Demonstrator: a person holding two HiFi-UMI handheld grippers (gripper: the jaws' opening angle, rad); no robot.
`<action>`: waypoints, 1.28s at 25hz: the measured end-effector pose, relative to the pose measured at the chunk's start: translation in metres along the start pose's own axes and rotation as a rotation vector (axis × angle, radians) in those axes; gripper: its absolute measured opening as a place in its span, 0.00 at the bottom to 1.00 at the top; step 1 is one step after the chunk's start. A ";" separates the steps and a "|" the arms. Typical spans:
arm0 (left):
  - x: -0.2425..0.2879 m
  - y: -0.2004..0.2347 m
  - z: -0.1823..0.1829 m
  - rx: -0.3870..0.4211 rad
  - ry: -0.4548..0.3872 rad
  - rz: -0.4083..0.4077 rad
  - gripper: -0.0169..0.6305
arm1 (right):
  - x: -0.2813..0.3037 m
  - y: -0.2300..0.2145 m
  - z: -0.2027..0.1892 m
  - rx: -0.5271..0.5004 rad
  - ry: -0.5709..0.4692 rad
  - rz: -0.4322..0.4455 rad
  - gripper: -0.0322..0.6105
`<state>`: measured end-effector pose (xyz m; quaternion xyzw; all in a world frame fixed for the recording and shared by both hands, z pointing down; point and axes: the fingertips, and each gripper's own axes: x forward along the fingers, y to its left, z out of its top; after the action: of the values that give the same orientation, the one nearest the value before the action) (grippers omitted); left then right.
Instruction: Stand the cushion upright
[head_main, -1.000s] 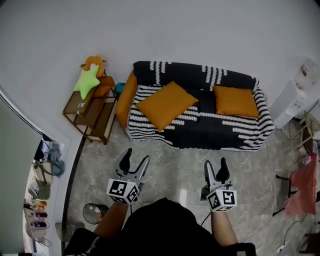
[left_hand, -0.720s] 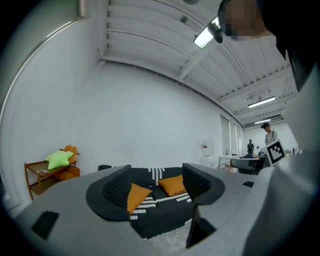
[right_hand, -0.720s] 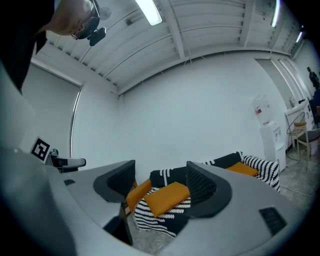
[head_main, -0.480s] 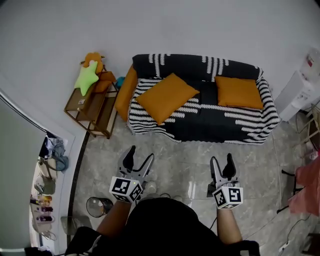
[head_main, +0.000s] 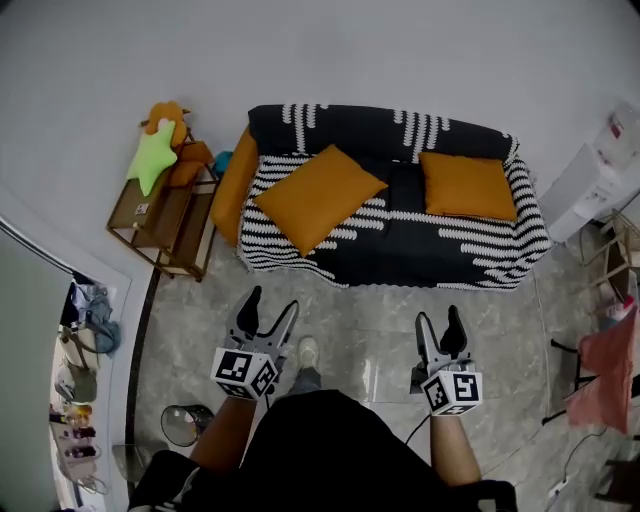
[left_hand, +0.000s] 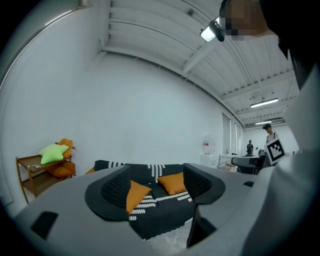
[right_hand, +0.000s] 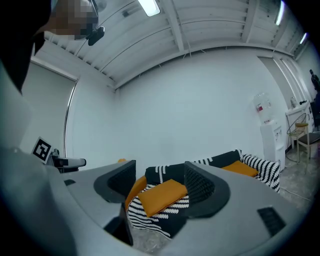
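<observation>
Facing the sofa (head_main: 420, 255), a person held the left gripper (head_main: 271, 303) and right gripper (head_main: 439, 316) empty, jaws apart, well short of the orange cushion (head_main: 318, 197) lying flat on its left-hand seat. Soft and light, it would probably lift best pinched along one edge.

Bright, even white light fills the room from long white ceiling tube lamps (right_hand: 149, 6), which flare slightly. The orange square fabric cushion (head_main: 318, 197) casts only a faint, soft shadow on the black-and-white striped sofa (head_main: 450, 255). The glossy grey stone floor (head_main: 380, 372) shows a pale sheen at its near side. Fisheye bending curves straight lines; corners darken to black.
</observation>
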<state>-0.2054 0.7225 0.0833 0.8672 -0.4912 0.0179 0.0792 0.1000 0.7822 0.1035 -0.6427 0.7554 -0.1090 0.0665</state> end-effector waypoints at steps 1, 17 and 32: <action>0.010 0.006 0.002 -0.002 -0.008 -0.006 0.54 | 0.009 -0.001 0.002 -0.006 -0.003 -0.009 0.54; 0.127 0.137 0.033 -0.026 -0.013 -0.056 0.55 | 0.187 0.033 0.020 -0.047 0.002 -0.041 0.54; 0.193 0.195 0.035 -0.029 0.021 -0.039 0.56 | 0.297 0.036 0.010 -0.031 0.046 0.023 0.54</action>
<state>-0.2740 0.4546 0.0932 0.8752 -0.4735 0.0182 0.0972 0.0192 0.4944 0.0965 -0.6323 0.7656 -0.1111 0.0404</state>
